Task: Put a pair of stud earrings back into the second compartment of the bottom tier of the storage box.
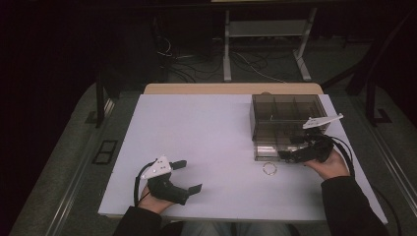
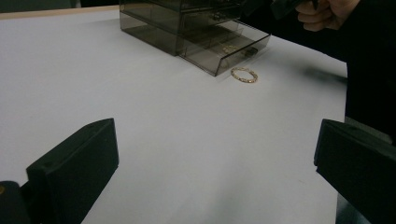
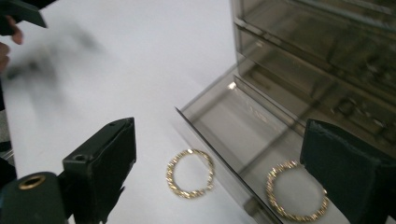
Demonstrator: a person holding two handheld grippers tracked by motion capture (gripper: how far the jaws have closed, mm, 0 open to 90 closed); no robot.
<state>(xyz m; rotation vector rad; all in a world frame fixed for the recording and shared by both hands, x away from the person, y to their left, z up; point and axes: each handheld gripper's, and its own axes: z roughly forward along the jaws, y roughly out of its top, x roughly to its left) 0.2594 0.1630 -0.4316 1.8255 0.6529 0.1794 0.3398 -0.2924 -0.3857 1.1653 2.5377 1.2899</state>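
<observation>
On the white table (image 1: 206, 147), a smoky clear drawer box (image 1: 285, 115) stands at about two o'clock from the table's middle. Its bottom drawer (image 1: 268, 150) is pulled out toward the person.

One gold bangle (image 1: 270, 169) lies flat on the table just off the drawer's front, at five o'clock from the box. In the right gripper view this bangle (image 3: 190, 173) sits just outside the drawer's front wall, close to it but apart. A second bangle (image 3: 296, 190) lies flat on the drawer floor just inside that wall.

The right gripper (image 1: 295, 153) hovers low at the drawer's front, at four o'clock on the table. Its jaws are spread wide and grasp nothing; the two bangles lie between and beneath them in its own view.

The left gripper (image 1: 189, 176) rests near the table's front edge at seven o'clock, well apart from the box. Its jaws are also released, spread with bare table between them.
</observation>
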